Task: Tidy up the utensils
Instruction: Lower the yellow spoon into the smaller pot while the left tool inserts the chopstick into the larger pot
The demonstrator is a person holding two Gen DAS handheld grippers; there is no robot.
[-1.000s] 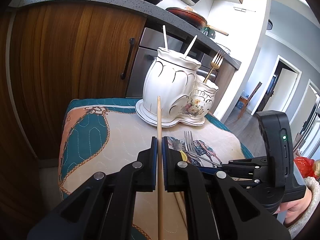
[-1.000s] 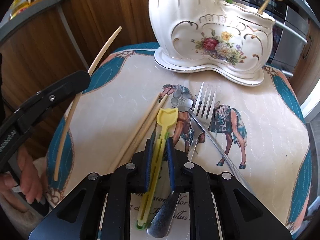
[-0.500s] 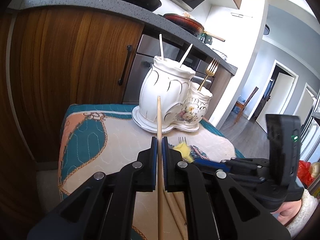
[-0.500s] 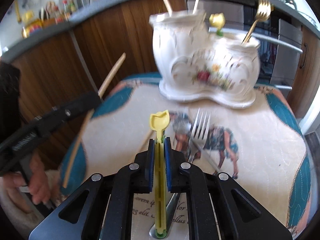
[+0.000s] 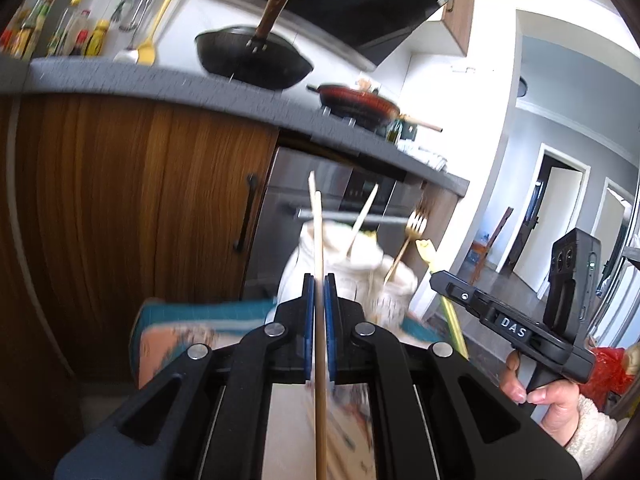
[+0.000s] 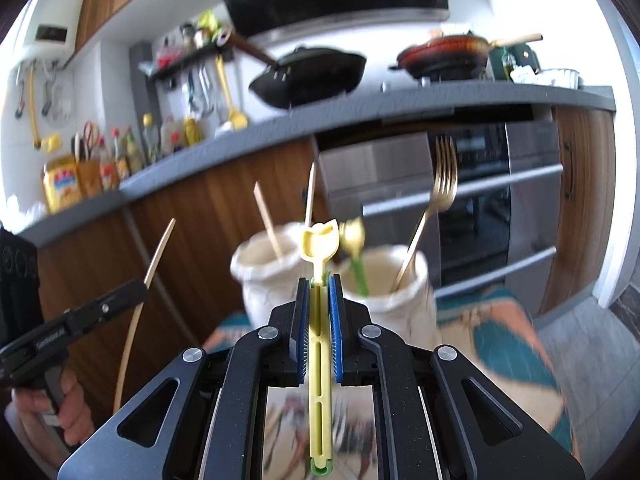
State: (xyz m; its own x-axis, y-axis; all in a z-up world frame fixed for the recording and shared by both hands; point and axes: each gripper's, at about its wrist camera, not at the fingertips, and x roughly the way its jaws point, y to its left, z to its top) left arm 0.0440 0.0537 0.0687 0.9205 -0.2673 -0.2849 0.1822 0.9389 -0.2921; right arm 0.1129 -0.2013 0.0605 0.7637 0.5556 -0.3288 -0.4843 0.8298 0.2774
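Your left gripper (image 5: 319,280) is clamped on a wooden chopstick (image 5: 319,320), stick running straight up between the blue pads. Your right gripper (image 6: 319,280) is pinched tight on a yellow plastic fork (image 6: 319,340), its head poking out past the tips.

Both point at the white ceramic holder (image 6: 392,304), which has two cups: two more sticks lean in the left cup, a gold fork (image 6: 438,200) and a small yellow utensil stand in the right. The holder sits on a quilted teal-and-cream cloth (image 6: 516,344), blurred; loose pieces lying on it below the grippers are too smeared to name.

Room: kitchen. A grey counter (image 5: 120,80) tops brown wood cabinets, with a steel oven behind the holder. A black wok (image 5: 256,60) and a red pan (image 5: 360,104) sit on the hob, sauce bottles at the counter's left end. Open doorways show at far right in the left view.
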